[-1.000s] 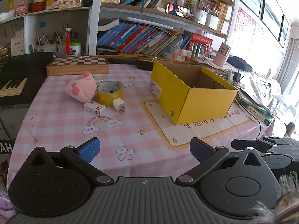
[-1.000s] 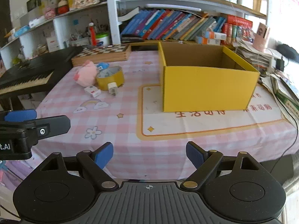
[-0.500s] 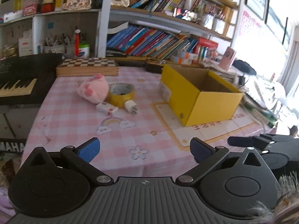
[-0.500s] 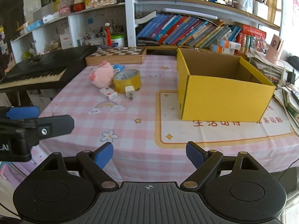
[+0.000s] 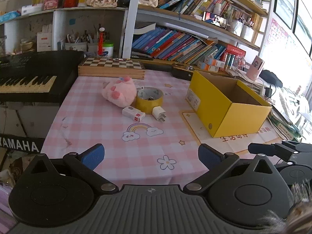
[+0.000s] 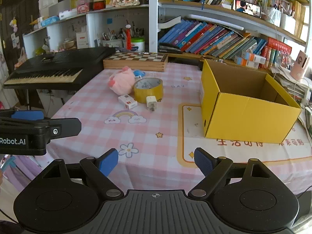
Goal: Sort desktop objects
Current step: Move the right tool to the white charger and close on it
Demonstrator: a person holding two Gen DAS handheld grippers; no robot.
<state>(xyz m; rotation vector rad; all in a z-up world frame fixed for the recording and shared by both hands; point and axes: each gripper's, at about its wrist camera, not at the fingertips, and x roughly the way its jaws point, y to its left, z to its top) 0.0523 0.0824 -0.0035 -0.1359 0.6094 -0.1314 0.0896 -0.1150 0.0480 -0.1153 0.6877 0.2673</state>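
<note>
We hold the left gripper [image 5: 151, 155] and the right gripper [image 6: 156, 160] wide open and empty at the table's near edge. The cluster lies ahead and slightly left, nearer the left hand: one pink plush [image 5: 120, 93], one tape roll [image 5: 149, 99], one small carton [image 5: 133, 113], one charger plug [image 5: 159, 114]. One yellow box [image 6: 247, 105] stands right, open-topped.

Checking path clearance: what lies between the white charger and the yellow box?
Only bare pink checked tablecloth between the white charger and the yellow box; the right wrist view shows it.
</note>
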